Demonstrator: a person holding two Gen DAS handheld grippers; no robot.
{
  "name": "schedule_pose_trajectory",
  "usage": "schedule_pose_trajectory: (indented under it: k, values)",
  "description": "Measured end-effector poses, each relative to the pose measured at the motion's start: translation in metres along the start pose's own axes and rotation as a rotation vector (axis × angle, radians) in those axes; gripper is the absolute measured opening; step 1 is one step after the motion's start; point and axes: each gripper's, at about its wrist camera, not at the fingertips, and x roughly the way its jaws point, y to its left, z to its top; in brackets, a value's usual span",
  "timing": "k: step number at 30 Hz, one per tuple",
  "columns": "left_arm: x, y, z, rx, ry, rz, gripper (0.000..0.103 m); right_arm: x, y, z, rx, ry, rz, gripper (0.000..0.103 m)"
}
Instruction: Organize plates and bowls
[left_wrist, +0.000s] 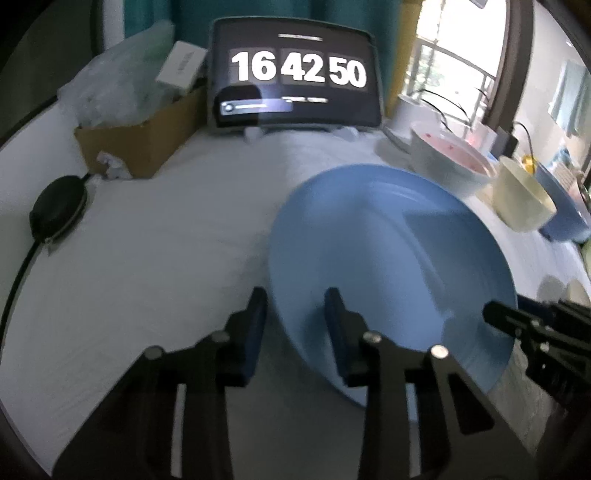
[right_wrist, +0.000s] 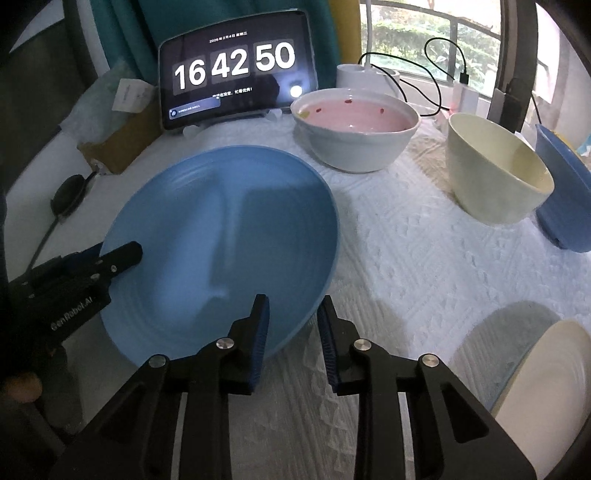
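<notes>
**A:** Where's the blue plate (right_wrist: 229, 221) sitting for you right now?

**B:** It's lying on the table (right_wrist: 406, 258) towards 10 o'clock of your right hand-held gripper (right_wrist: 291, 325). The pink-lined bowl (right_wrist: 354, 125) is standing at 12 o'clock, and the cream bowl (right_wrist: 495, 173) and blue bowl (right_wrist: 565, 199) are waiting at 2 o'clock.

**A:** And the grips?

**B:** Your left hand-held gripper (left_wrist: 295, 317) is looking clamped on the rim at the plate's 9 o'clock, one finger over it and one under. Your right one is straddling the rim at 5 o'clock, but I'm seeing cloth in the gap, so I cannot tell whether it's pinching.

**A:** So what am I risking?

**B:** If you're lifting with only the left side biting, the plate is probably going to be pivoting and sliding out, since the glaze looks slick. If your two hands are rising unevenly, you're twisting the rim out of one grip. And if you're swinging it towards 1 o'clock, you're risking knocking the pink-lined bowl.
</notes>
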Motion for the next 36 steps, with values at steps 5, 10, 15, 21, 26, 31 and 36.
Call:
schedule_pose_trajectory:
  k: [5, 10, 15, 21, 26, 31, 36]
  values:
    - [-0.006, -0.007, -0.008, 0.014, 0.006, -0.018, 0.03, -0.008, -0.003, -0.007, 0.005, -0.006, -0.019, 0.026]
    - [-0.014, -0.012, -0.017, 0.016, 0.016, -0.028, 0.03, -0.017, -0.006, -0.014, 0.012, -0.009, -0.026, 0.025]
    - [-0.024, -0.015, -0.027, 0.002, 0.028, -0.045, 0.03, -0.028, -0.009, -0.021, 0.015, -0.02, -0.028, 0.025]
    - [-0.041, -0.022, -0.03, 0.009, 0.001, -0.053, 0.03, -0.044, -0.009, -0.027, 0.014, -0.047, -0.033, 0.025]
    - [-0.055, -0.029, -0.029, 0.012, -0.021, -0.064, 0.029, -0.06, -0.012, -0.031, 0.019, -0.073, -0.035, 0.025]
    - [-0.07, -0.038, -0.029, 0.027, -0.047, -0.074, 0.03, -0.076, -0.019, -0.036, 0.032, -0.1, -0.04, 0.025]
    - [-0.083, -0.047, -0.027, 0.038, -0.079, -0.083, 0.03, -0.092, -0.025, -0.038, 0.041, -0.131, -0.046, 0.025]
